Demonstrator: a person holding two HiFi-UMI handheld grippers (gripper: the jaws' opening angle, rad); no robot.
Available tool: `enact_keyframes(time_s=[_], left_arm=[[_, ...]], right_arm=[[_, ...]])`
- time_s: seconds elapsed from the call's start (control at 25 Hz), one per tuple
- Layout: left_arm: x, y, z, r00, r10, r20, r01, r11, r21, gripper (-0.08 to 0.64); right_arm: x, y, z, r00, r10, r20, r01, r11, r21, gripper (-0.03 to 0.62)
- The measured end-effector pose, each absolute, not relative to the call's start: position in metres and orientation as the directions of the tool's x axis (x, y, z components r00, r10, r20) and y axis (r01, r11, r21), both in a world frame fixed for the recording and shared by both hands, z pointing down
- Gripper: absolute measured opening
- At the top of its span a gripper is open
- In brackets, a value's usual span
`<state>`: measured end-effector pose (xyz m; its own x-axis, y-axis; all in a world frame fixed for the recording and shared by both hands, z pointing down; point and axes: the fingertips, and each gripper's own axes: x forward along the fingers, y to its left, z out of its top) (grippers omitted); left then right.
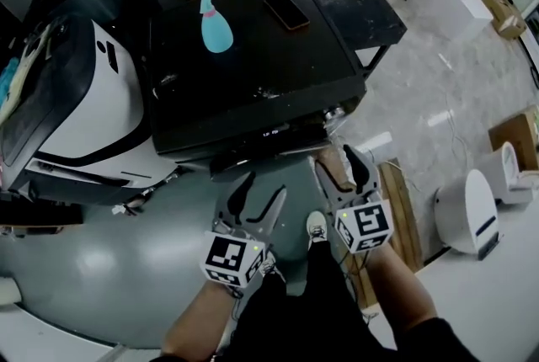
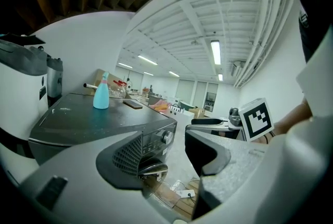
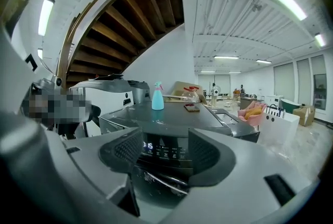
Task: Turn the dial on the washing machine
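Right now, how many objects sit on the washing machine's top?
2: a teal spray bottle toward the back left of the lid, a dark phone right of it.

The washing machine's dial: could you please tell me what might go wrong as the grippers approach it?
1. The small silver dial sits at the end of the lit control panel on the dark grey washing machine; the right gripper faces that panel, so its open fingers might press buttons instead.
2. The left gripper hangs close beside the right; they could bump.
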<state>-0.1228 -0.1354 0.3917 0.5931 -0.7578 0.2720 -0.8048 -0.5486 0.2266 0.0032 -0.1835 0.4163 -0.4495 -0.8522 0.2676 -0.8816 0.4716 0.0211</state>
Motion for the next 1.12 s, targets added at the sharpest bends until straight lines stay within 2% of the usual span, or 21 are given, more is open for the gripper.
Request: enact_keyframes(time_s=[0.2,0.36,0.68,1.12], left_arm=[[-0.1,-0.16,0.41,0.564,-0.769,0.302,-0.826,-0.516,0.228,0.235],[-0.083,-0.173,0.43,0.546,-0.766,0.339,-0.837,-0.495,0.231,0.235],[-0.055,-0.194,0.465,0.512,-0.757,0.405,-0.859,-0.451,0.243,0.235],[-0.03,-0.208,0.5,0.497,-0.754,0.428,-0.867,-0.422,0.264,0.235]], right_arm=[[0.023,-0.216,0.442,-0.47,-0.833,0.293,-0.862,0.504,0.05,0.259],[0.042,-0.235,0.472,-0.447,-0.806,0.386,-0.871,0.491,0.017,0.261],[0.062,-0.273,0.514,-0.455,-0.787,0.418,-0.861,0.508,0.018,0.264],[0.066,-0.302,0.554,-0.445,-0.783,0.435,-0.811,0.558,0.174,0.281]])
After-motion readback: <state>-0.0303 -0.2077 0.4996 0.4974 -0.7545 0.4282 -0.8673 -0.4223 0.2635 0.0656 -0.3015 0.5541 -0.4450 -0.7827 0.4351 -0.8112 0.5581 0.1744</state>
